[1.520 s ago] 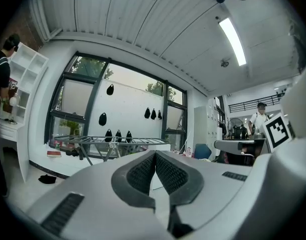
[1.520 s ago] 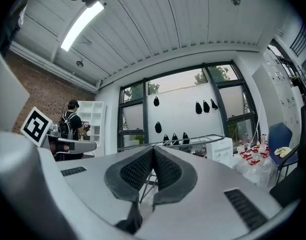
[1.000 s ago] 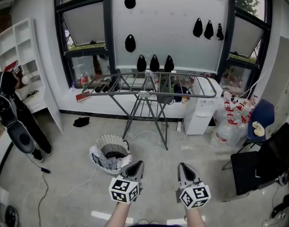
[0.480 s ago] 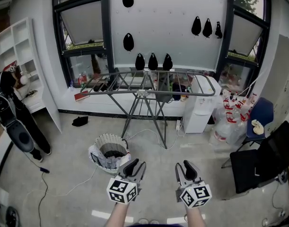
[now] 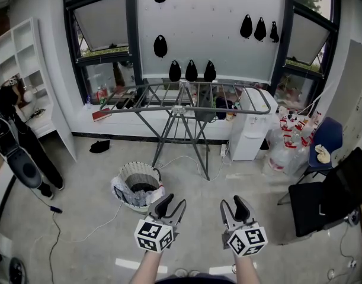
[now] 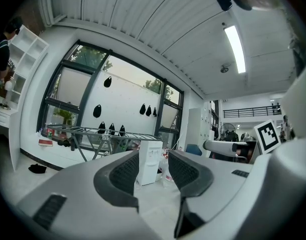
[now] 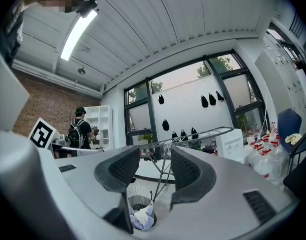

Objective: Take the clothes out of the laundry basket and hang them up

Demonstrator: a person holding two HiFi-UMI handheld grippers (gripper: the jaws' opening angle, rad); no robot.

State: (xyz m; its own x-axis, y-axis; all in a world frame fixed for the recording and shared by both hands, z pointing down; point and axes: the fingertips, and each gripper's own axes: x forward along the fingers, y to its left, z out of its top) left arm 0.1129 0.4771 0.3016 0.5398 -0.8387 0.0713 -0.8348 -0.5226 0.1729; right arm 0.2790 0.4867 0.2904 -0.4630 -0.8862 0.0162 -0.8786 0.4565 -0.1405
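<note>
Laundry basket on the floor, both grippers empty just short of it.

The white laundry basket (image 5: 122,176) stands on the grey floor (image 5: 80,218) at about eleven o'clock from the left gripper (image 5: 170,205), near it but not touching. Crumpled clothes (image 5: 142,195) lie inside and spill over its near rim. Beyond the basket, at twelve o'clock, the metal drying rack (image 5: 186,96) stands unfolded before the window wall. The left gripper's jaws are opening with only air between the ribbed pads. The right gripper (image 5: 233,206), just beside it at three o'clock, is likewise opening its jaws on nothing; its own view looks past them down to the basket. A person (image 5: 9,141) stands by a white shelf (image 5: 26,70) at nine o'clock, and a black chair (image 5: 329,203) sits at three o'clock.
</note>
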